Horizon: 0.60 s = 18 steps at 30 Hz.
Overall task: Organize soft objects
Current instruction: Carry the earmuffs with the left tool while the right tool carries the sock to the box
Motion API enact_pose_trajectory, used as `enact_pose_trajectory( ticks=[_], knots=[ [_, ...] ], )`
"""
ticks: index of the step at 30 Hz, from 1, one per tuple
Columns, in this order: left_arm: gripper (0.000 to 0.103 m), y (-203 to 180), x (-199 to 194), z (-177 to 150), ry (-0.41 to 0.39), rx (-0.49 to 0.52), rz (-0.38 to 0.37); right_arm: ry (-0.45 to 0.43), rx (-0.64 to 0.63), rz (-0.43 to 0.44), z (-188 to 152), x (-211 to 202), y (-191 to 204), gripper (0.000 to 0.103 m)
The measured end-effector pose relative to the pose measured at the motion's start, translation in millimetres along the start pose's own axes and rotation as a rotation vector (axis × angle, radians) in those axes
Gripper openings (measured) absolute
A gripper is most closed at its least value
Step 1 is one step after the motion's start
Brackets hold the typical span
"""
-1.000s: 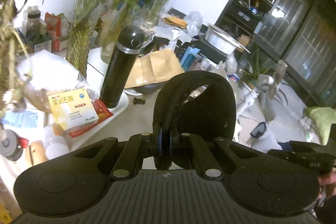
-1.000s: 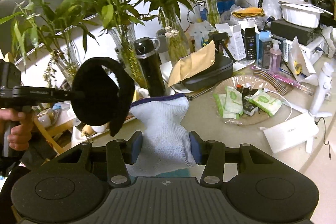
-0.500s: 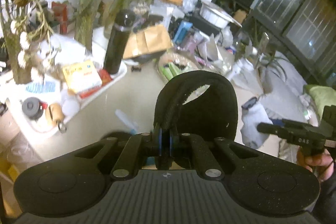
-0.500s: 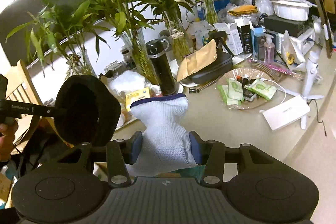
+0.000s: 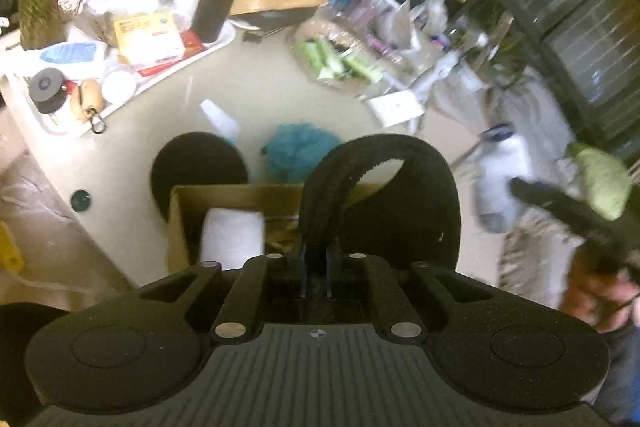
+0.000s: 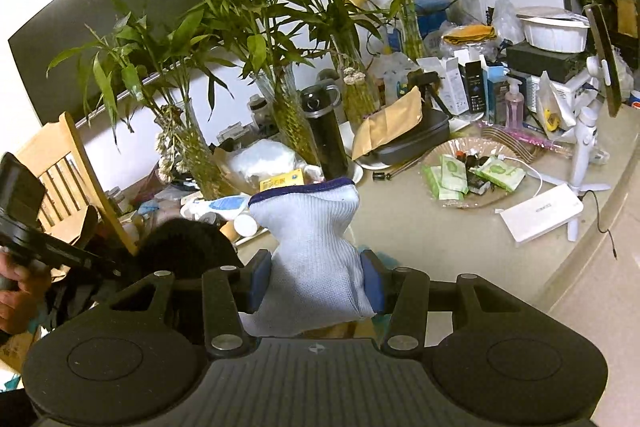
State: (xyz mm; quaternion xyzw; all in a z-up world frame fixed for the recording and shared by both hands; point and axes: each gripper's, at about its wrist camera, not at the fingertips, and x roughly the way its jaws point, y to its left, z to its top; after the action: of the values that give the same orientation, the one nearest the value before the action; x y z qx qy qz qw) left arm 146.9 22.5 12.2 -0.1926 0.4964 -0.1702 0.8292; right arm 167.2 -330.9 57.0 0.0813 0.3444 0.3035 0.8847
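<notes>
My left gripper (image 5: 317,259) points down over an open cardboard box (image 5: 178,223) that holds a white soft roll (image 5: 232,239). A black round soft pad (image 5: 400,211) with a strap stands between its jaws, which are opening; the pads still touch the strap. A second black pad (image 5: 198,167) and a teal bath pouf (image 5: 304,151) lie on the table beyond the box. My right gripper (image 6: 316,283) is shut on a light blue knitted glove (image 6: 312,247) with a dark blue cuff, held above the table. In the right wrist view the held black pad (image 6: 188,243) shows at lower left.
A white tray (image 5: 216,43) of boxes and jars, a black flask (image 6: 326,143), vases of bamboo (image 6: 288,115), a glass dish of green packets (image 6: 468,179), a white flat box (image 6: 540,213) and a phone stand (image 6: 586,131) crowd the table's far side. A wooden chair (image 6: 68,163) stands at left.
The left gripper has tilted down and drawn back, bringing the box, the second pad and the pouf into view; its jaws have parted a little. The right gripper rose with the glove.
</notes>
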Motion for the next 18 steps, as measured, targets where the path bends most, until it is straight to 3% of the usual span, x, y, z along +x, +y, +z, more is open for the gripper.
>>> enact_pose_trajectory(
  ticks=[1,3,4,7,11,18],
  knots=[
    [0.042,1,6,-2,0.004,0.012,0.025,0.002,0.000,0.001,-1,-1,1,0.051],
    [0.058,2,15,-8,0.027,0.032,0.042,0.006,-0.001,0.001,-4,-2,2,0.051],
    [0.061,2,16,-11,0.027,0.037,0.028,0.008,-0.002,0.002,-6,-3,3,0.051],
    [0.064,-4,3,-22,-0.060,0.104,0.019,0.010,0.001,0.006,-10,-7,5,0.051],
    [0.064,-10,-10,-31,-0.102,0.134,0.049,0.022,-0.001,0.011,-16,-9,9,0.051],
    [0.064,-13,-21,-48,-0.162,0.170,0.170,0.050,-0.004,0.040,-27,-6,22,0.051]
  ],
)
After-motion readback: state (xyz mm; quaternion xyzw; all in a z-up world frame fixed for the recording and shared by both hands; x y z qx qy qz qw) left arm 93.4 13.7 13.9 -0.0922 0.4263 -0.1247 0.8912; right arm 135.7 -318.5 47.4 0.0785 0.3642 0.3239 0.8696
